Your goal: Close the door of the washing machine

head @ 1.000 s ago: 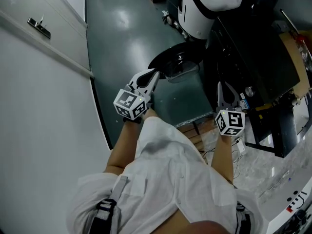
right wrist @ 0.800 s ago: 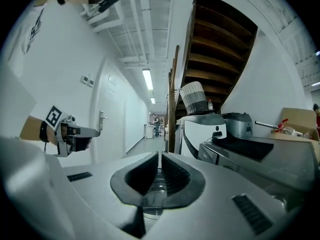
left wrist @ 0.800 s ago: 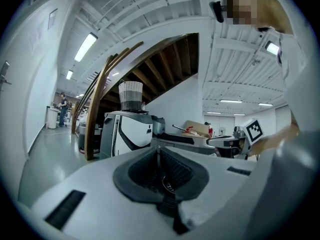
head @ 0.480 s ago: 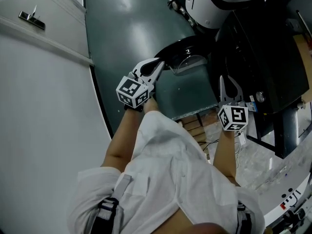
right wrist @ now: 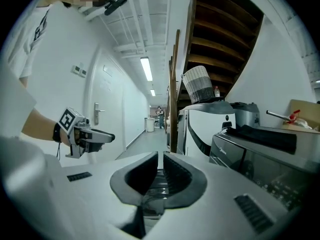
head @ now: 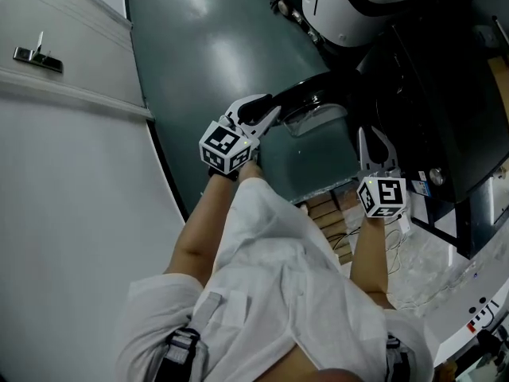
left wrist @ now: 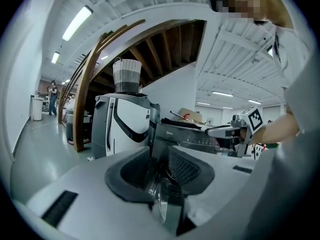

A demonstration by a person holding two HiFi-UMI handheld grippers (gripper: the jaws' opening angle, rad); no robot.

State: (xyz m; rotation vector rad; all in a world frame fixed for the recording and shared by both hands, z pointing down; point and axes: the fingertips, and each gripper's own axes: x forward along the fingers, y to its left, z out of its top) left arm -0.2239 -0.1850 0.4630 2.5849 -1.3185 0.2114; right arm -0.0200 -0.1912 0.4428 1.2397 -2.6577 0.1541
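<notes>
The dark washing machine (head: pixel 421 94) stands at the right of the head view. Its round black door (head: pixel 306 102) with a glass bowl hangs open to the left. My left gripper (head: pixel 270 110) is at the door's left rim. Its jaws are opening, and the left gripper view shows a gap between the pads (left wrist: pixel 135 169) with nothing gripped. My right gripper (head: pixel 367 138) hovers in front of the machine, right of the door, with its jaws together and nothing in them. The right gripper view shows the machine's front (right wrist: pixel 260 159) beyond the pads (right wrist: pixel 177 171).
A white door with a metal handle (head: pixel 36 54) fills the left of the head view. A white rounded appliance (head: pixel 350 6) stands beyond the washer, with a wicker basket (left wrist: pixel 126 76) on top. Wooden slats and cables (head: pixel 328 209) lie below the washing machine door. Green floor (head: pixel 207 46) stretches ahead.
Both hands have moved forward towards the machine. The left gripper's jaws, closed before, have parted at the door's rim. The right gripper's jaws stay together.
</notes>
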